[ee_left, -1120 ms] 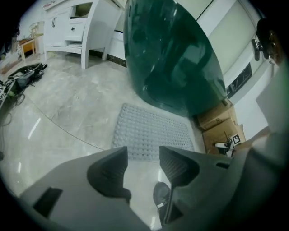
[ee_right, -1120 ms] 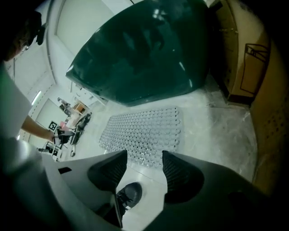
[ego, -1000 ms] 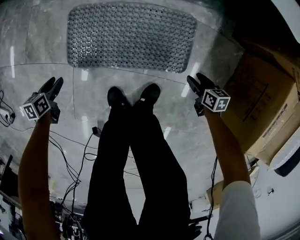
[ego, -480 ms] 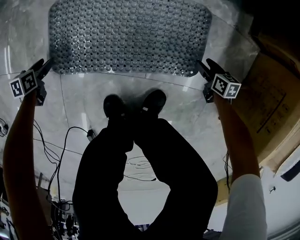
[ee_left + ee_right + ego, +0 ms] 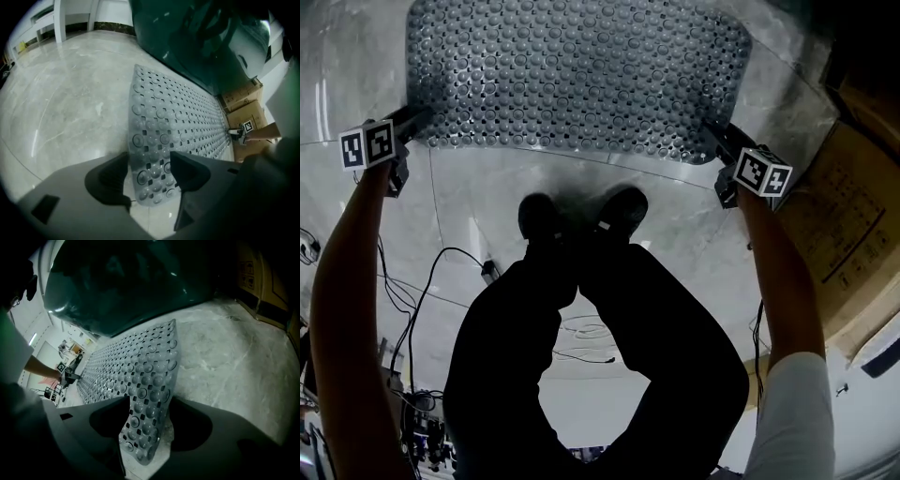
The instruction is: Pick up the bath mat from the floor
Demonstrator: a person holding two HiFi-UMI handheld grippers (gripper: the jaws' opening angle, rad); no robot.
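The grey bath mat (image 5: 572, 75), studded with bumps and holes, lies flat on the marble floor ahead of the person's feet. My left gripper (image 5: 417, 120) is down at its near left corner. In the left gripper view the jaws (image 5: 149, 161) are opening, the mat's corner (image 5: 152, 178) lies between them, and the pads do not press it. My right gripper (image 5: 717, 139) is at the near right corner. Its jaws (image 5: 149, 404) stand open around that corner of the mat (image 5: 143, 427), also without pressing.
Cardboard boxes (image 5: 844, 216) stand close on the right. Black cables (image 5: 422, 300) trail over the floor at the lower left. The person's shoes (image 5: 581, 214) stand just short of the mat. A dark green tub (image 5: 197, 42) looms beyond the mat's far edge.
The person has crouched lower. Both grippers moved forward and down from beside the feet to the mat's two near corners, and their jaws have spread wider.
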